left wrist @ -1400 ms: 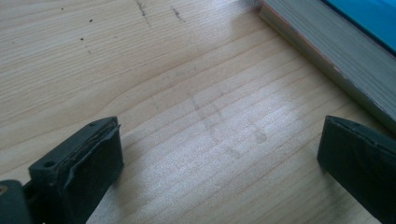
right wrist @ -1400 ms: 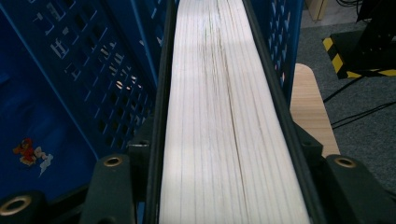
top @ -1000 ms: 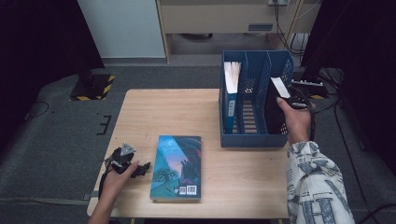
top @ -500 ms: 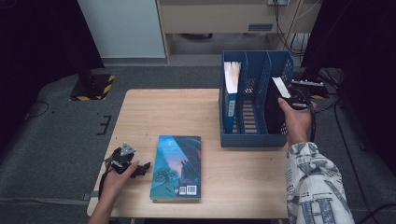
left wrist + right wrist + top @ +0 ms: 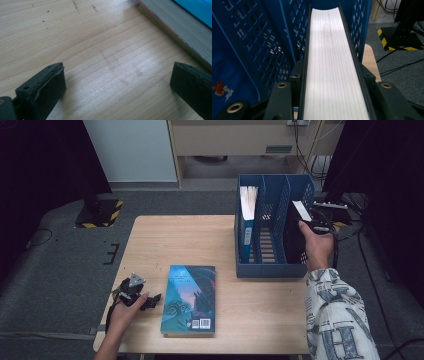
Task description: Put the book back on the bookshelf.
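Holding a dark-covered book (image 5: 294,232) upright in the rightmost slot of the blue file rack (image 5: 270,269), the right gripper (image 5: 316,226) has just been closing its jaws, and they now press on both covers of that book. One pale book (image 5: 247,215) already stands in the rack's leftmost slot, and the middle slot looks empty. A teal book (image 5: 190,297) lies flat on the desk (image 5: 175,240), left of the rack and nearer the person, so by my reading the filing is partly done: one book stowed, one being set in, one left to fetch. The left gripper (image 5: 145,301) rests on the desk just left of the teal book, farther from the rack, jaws spread wide and holding nothing.

The right gripper view shows the held book's white page edge (image 5: 332,65) running between the jaws and the rack's perforated walls (image 5: 257,50) close on either side. The left gripper view shows bare desk (image 5: 105,57) between the open jaws and the teal book's page block (image 5: 175,27) just beyond them.
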### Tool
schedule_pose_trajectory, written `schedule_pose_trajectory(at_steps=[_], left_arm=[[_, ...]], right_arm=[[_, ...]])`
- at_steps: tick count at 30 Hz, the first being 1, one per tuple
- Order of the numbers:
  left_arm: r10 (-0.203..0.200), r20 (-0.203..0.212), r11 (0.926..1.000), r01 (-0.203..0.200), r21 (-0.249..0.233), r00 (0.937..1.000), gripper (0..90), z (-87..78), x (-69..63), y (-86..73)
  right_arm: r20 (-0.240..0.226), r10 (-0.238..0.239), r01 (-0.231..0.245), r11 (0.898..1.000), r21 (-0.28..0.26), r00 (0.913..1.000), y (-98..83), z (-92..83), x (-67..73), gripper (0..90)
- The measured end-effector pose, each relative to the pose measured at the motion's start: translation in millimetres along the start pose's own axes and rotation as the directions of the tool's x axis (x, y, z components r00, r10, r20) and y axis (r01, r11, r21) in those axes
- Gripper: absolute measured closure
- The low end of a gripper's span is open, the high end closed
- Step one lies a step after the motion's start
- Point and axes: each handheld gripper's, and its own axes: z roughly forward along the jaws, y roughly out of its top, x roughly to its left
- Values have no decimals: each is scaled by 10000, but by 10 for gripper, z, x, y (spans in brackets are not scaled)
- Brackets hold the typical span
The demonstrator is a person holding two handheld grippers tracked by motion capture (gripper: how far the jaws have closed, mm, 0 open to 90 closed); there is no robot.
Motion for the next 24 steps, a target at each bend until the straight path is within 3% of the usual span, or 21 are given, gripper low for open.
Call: schedule_pose_trajectory(at_steps=[13, 24], left_arm=[[-47, 0, 10000, 47, -40, 10000, 0, 3, -3, 0], [-39, 5, 10000, 39, -38, 10000, 0, 3, -2, 0]], right_arm=[[286, -326, 330, 9994, -142, 9991, 213, 209, 53, 530], [552, -412, 416, 9991, -63, 9976, 206, 330, 18, 530]])
